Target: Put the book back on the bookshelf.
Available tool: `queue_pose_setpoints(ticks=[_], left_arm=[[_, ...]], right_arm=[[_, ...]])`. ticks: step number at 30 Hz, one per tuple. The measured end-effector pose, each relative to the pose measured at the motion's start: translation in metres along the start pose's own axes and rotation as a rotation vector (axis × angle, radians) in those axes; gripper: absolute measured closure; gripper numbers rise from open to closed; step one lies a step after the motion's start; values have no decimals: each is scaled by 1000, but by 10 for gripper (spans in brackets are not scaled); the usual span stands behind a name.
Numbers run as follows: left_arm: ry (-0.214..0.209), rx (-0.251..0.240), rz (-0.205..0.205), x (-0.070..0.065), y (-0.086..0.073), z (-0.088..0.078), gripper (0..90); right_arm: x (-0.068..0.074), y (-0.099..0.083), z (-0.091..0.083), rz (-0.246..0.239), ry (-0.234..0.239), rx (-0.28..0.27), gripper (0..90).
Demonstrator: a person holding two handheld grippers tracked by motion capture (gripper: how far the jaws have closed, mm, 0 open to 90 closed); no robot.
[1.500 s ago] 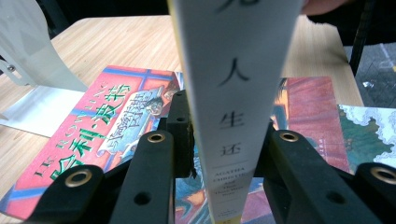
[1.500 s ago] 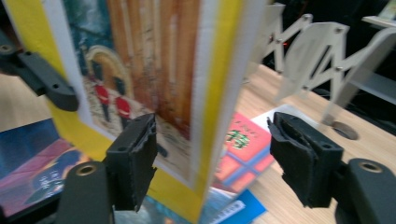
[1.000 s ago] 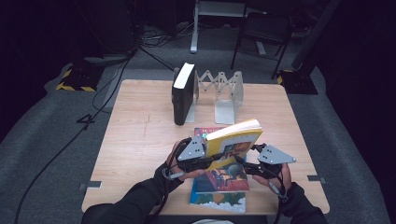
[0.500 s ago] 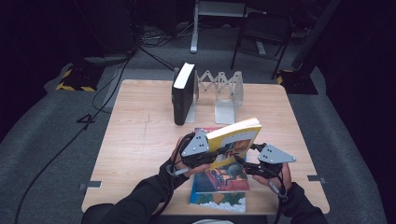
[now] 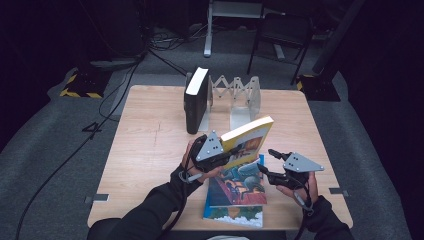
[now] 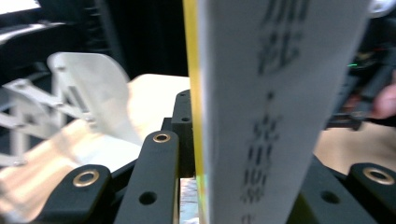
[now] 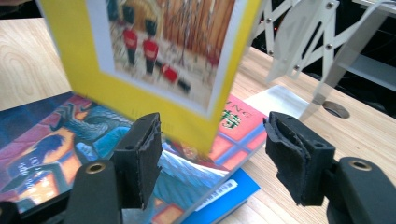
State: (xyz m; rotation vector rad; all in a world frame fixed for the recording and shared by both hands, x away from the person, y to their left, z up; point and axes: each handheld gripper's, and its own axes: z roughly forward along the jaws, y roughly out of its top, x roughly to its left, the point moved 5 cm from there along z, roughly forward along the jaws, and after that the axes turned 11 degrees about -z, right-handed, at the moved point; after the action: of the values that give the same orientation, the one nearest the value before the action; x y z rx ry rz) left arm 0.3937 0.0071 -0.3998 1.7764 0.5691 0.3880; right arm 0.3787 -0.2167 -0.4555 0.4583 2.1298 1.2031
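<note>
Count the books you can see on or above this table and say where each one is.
4: a black book upright in the expanding rack; a yellow book clamped in the left hand-held gripper; two stacked flat, the illustrated book over a blue book. More could hide beneath.

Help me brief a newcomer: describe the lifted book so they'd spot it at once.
On the wooden table, look in front of the folding rack. The yellow book is tilted in the air, clamped in the left gripper; the other books lie flat beneath it.
</note>
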Motion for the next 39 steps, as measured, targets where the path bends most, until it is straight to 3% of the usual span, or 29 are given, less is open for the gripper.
queue_pose_setpoints(ticks=[4, 8, 11, 12, 26, 39], left_arm=[[100, -16, -11, 22, 4, -4, 749], [204, -35, -51, 48, 4, -14, 749], [240, -41, -70, 59, 4, -19, 749], [275, -46, -87, 71, 1, -25, 749], [410, -12, -179, 110, -19, -34, 749], [515, 7, -227, 119, -29, -16, 749]], right_arm=[[-3, -2, -1, 12, -7, 8, 363], [-3, -4, 0, 9, -8, 20, 364], [-3, -5, 1, 8, -6, 21, 365], [-4, -5, 1, 8, -7, 23, 365], [-12, -13, -4, 18, -21, 62, 364], [-18, -21, -6, 37, -31, 95, 364]])
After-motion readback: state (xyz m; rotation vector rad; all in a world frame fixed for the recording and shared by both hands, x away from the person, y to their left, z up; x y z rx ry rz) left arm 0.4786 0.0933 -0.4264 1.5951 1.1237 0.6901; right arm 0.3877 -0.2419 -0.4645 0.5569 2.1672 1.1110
